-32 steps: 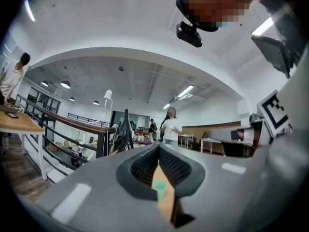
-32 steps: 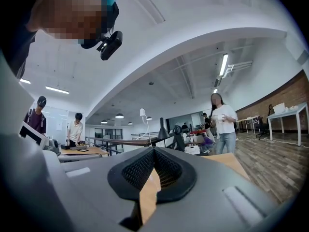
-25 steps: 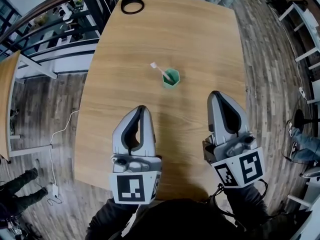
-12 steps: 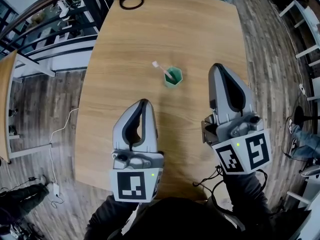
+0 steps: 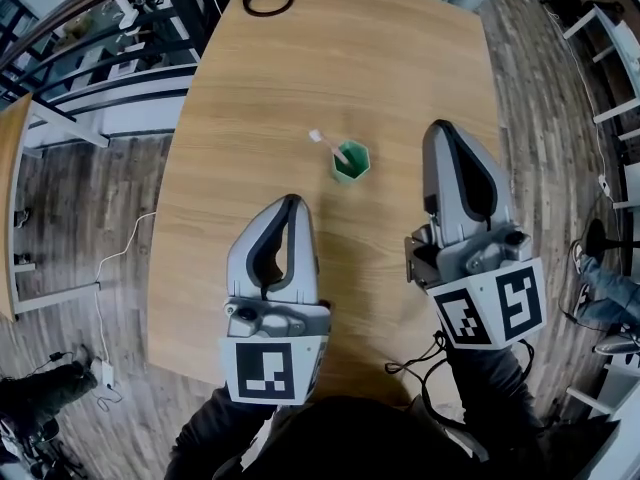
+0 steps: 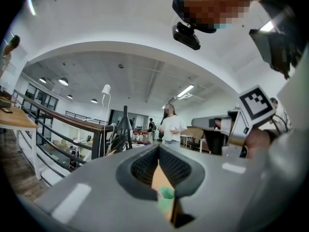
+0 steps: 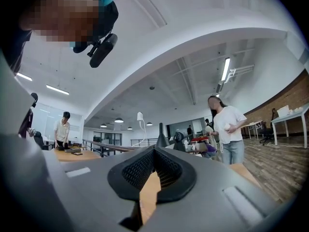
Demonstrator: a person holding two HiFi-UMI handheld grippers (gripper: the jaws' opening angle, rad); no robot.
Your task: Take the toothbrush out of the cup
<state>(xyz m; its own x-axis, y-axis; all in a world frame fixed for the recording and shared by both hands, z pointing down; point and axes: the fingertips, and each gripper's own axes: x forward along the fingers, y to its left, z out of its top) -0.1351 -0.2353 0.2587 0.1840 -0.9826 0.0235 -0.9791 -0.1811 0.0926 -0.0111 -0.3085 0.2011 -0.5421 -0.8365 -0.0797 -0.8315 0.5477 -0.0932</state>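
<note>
— Tongs first, the left pair and then across: what have you got?

— My left tongs (image 5: 292, 200) are pressed together at the tips with nothing in them. They hang over the bench (image 5: 300, 58) to the near left of the cup (image 5: 351, 160), apart from it. The green cup stands upright with the toothbrush (image 5: 328, 145) in it, leaning so that its white head pokes out past the cup's far-left rim. My right tongs (image 5: 440, 126) are likewise closed tight and empty, just right of the cup and not touching it.

— So what might spoil it?

— Neither pair can take the handle as it stands. I'd have to open one first, and pushing in closed would likely knock the cup. It looks light, and nothing holds it down. Because the brush leans, a pull straight up could drag the handle against the rim and tip the cup, or carry it along. The handle is thin too, so a pinch near its end could let it swivel or slip. I reckon it's safer to steady the cup with one pair and draw the brush out along its lean.
</note>
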